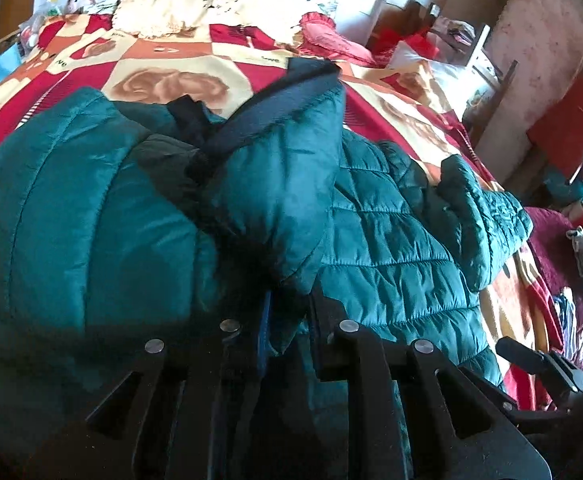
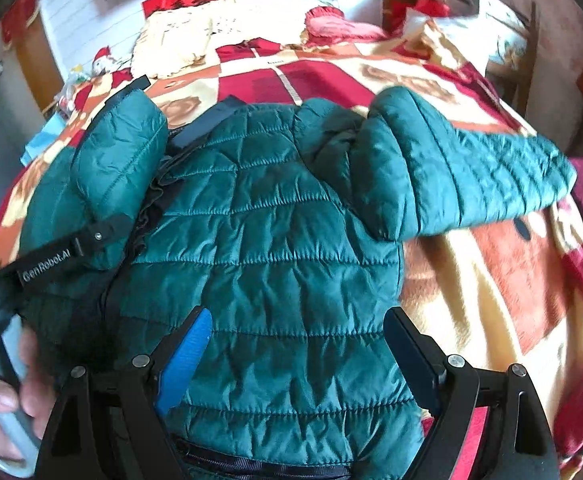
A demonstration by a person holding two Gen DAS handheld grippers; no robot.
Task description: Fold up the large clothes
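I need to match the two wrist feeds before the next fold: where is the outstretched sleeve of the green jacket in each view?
Left wrist: the sleeve lies at right of centre, draped toward the bed's right edge.
Right wrist: the sleeve stretches across the upper right, over the blanket.
Shared landmark: the red frilled pillow at the head of the bed.

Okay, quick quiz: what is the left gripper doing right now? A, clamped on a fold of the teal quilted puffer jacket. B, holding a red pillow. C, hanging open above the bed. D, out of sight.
A: in the left wrist view the left gripper has its jaws closed on a bunched fold of the teal quilted puffer jacket, while the right gripper sits open over the jacket.
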